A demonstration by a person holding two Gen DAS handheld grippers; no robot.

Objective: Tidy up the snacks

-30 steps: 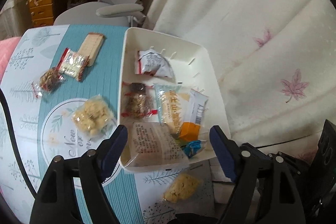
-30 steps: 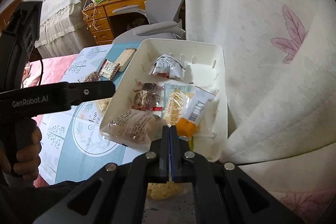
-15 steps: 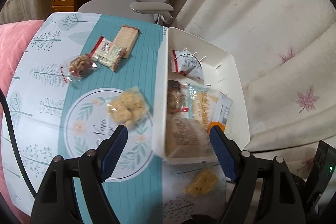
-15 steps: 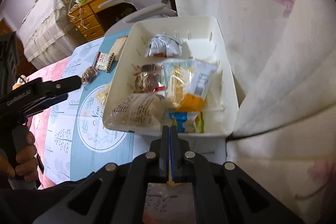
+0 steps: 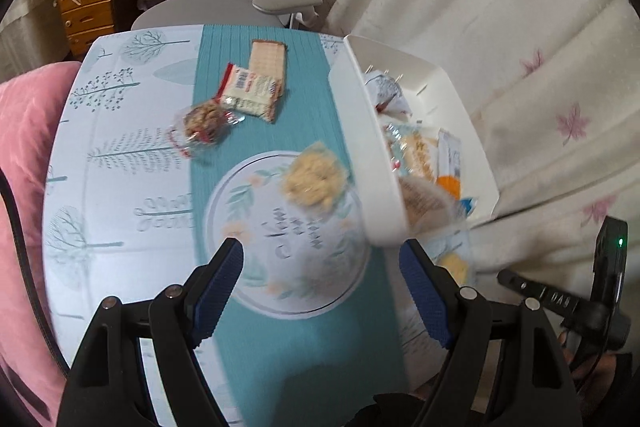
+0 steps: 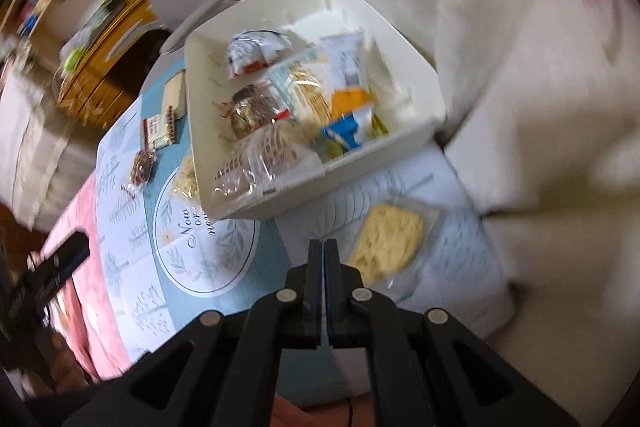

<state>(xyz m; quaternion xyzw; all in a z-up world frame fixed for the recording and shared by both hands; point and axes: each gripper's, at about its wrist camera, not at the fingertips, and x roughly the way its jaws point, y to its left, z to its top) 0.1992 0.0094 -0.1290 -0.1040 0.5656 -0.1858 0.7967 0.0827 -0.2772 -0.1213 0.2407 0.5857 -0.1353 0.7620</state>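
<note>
Several packets already lie in the white bin (image 6: pixel 404 143), five snacks (image 5: pixel 314 179) remain on the table (image 5: pixel 120 187), left gripper (image 5: pixel 320 291) released and empty, right gripper (image 6: pixel 324 247) clenched on nothing

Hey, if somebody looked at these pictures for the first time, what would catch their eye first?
Probably the white bin at the far right of the table, crammed with snack packets. Next, the loose snacks left on the teal tablecloth: a pale crumbly snack beside the bin's wall, a wafer pack and a nut cluster farther back. Near the camera, the open left claw hangs over the cloth, and the shut right claw sits by another crumbly snack.
</note>
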